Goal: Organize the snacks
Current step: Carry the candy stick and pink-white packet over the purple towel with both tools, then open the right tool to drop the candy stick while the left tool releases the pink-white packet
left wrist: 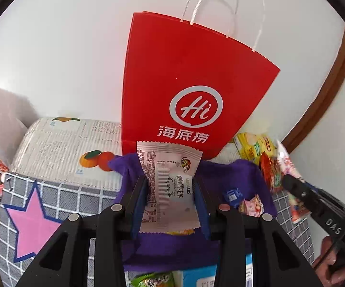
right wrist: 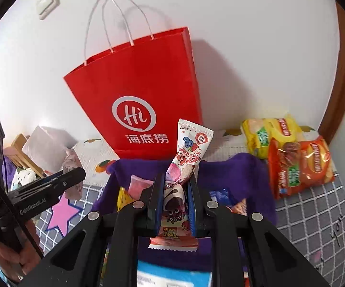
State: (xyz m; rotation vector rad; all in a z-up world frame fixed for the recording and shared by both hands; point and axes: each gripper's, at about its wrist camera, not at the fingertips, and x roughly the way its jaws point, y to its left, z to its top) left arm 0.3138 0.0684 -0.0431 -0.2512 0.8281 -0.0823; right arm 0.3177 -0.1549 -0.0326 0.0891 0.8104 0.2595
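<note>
My left gripper is shut on a white snowflake-crisp snack packet, held upright over a purple felt bin with several small snacks inside. My right gripper is shut on a long pink-and-white Toy Story snack packet, held above the same purple bin. A red paper bag with white handles stands against the wall behind the bin; it also shows in the right wrist view. The right gripper with its packet shows at the right of the left wrist view.
Yellow chip bags and orange chip bags lie right of the bin. A grey checked cloth with a pink star covers the table. A fruit-print mat lies at the back. White paper sits far left.
</note>
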